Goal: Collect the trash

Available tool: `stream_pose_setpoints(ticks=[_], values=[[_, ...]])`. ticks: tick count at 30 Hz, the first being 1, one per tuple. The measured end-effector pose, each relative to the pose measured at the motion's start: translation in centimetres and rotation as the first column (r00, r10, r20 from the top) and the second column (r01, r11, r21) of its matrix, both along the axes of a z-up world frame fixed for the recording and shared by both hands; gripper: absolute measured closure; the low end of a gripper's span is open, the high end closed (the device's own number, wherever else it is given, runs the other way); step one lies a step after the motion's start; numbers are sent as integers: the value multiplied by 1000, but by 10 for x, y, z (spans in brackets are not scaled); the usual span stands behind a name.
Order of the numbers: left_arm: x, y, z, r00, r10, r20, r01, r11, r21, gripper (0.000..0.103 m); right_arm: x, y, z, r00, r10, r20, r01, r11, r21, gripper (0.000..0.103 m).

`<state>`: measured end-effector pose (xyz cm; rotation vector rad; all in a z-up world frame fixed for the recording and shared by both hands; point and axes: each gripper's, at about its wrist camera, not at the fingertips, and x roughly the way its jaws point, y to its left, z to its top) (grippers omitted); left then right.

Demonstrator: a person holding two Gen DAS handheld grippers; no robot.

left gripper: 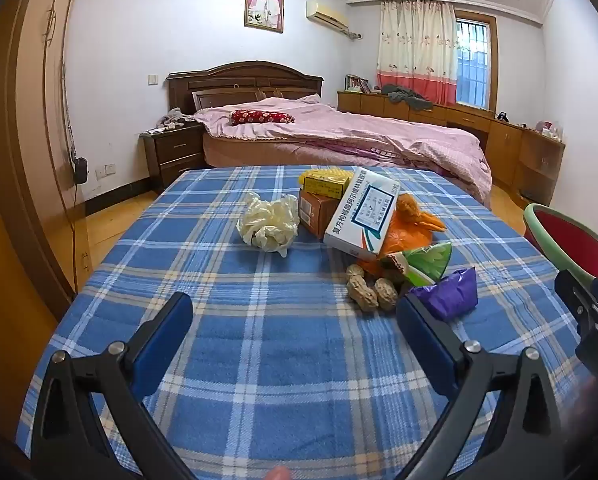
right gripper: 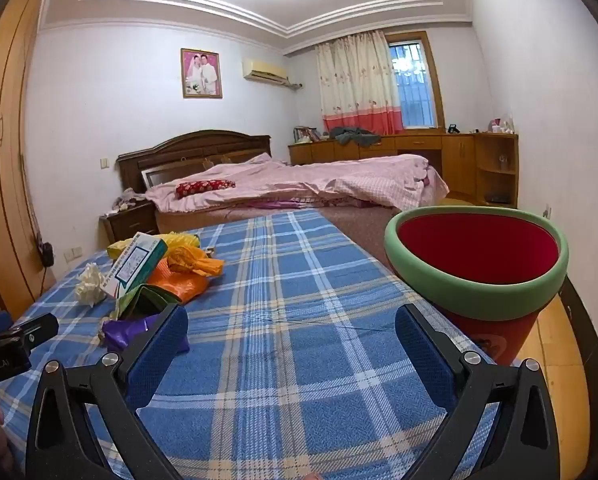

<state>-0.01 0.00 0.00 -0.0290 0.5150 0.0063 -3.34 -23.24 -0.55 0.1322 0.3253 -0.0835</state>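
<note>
Both my grippers, left (left gripper: pixel 295 314) and right (right gripper: pixel 291 326), fingers spread wide, empty. Trash pile (left gripper: pixel 363 220) on plaid tabletop (left gripper: pixel 239 360); bin (right gripper: pixel 475 288) at right edge. Start with nearest purple wrapper (left gripper: pixel 449 294), pinch at middle, carry over rim.

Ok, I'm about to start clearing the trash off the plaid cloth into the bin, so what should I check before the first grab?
1. Left gripper open and empty: ok.
2. Right gripper open and empty: ok.
3. Red bin upright, mouth unblocked: ok.
4. Bin has room inside: cannot tell, its bottom is hidden.
5. Purple wrapper free to grasp, nothing on top: ok.
6. White medicine box lying flat: not ok, it leans on the orange bag.
</note>
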Motion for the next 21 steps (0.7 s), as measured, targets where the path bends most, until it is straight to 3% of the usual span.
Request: stream_pose_setpoints(ticks=[21], values=[[0, 0, 0, 1000, 1, -4, -1, 1000, -4, 2, 1, 1, -1, 1000, 0, -3, 0, 1000, -3, 0]])
